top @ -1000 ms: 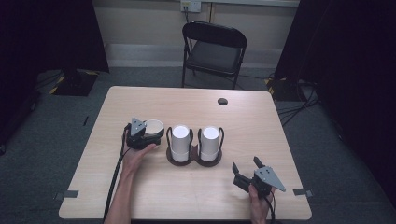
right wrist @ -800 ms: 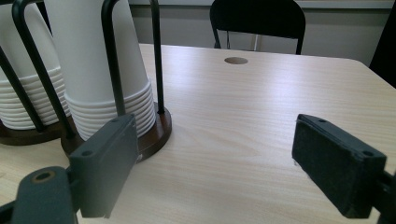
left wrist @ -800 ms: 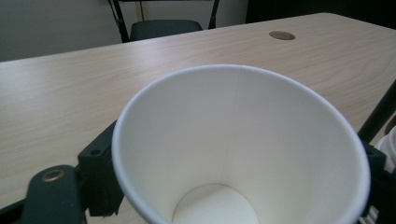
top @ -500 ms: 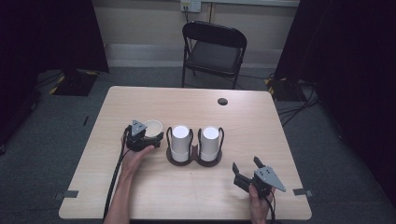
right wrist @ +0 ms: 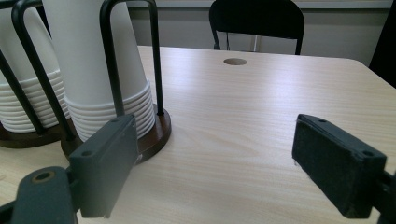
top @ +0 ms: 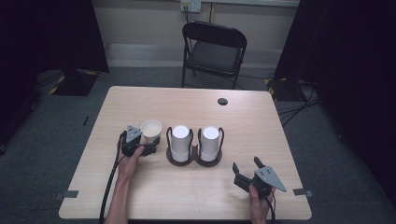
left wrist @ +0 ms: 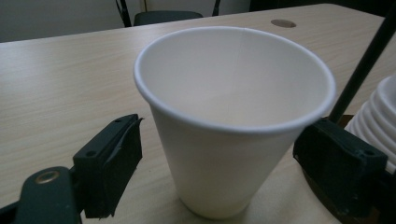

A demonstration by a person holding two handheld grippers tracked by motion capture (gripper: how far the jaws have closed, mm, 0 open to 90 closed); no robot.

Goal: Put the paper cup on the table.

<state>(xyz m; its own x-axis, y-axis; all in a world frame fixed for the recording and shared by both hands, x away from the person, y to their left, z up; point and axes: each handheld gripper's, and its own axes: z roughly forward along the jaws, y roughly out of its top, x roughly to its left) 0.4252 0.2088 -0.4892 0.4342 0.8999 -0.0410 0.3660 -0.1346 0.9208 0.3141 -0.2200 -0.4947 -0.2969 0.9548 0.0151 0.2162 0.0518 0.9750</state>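
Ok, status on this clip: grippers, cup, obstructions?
Left hand-held gripper open, jaws around upright paper cup, not touching. Right hand-held gripper open, empty. Cup holder close beside.

One table (top: 196, 196) stands in the room, with one round hole (top: 222, 101) near its far edge. One folding chair (top: 214, 51) sits behind it. One loose paper cup (top: 151, 129) stands upright on the tabletop. One double cup holder (top: 194, 157) carries two stacks of upside-down cups, a left stack (top: 180, 140) and a right stack (top: 210, 141); how many cups each stack holds cannot be counted. Two grippers are held over the table, the left gripper (top: 150, 148) and the right gripper (top: 245, 169), each with two jaws. Two forearms come in from the bottom edge.
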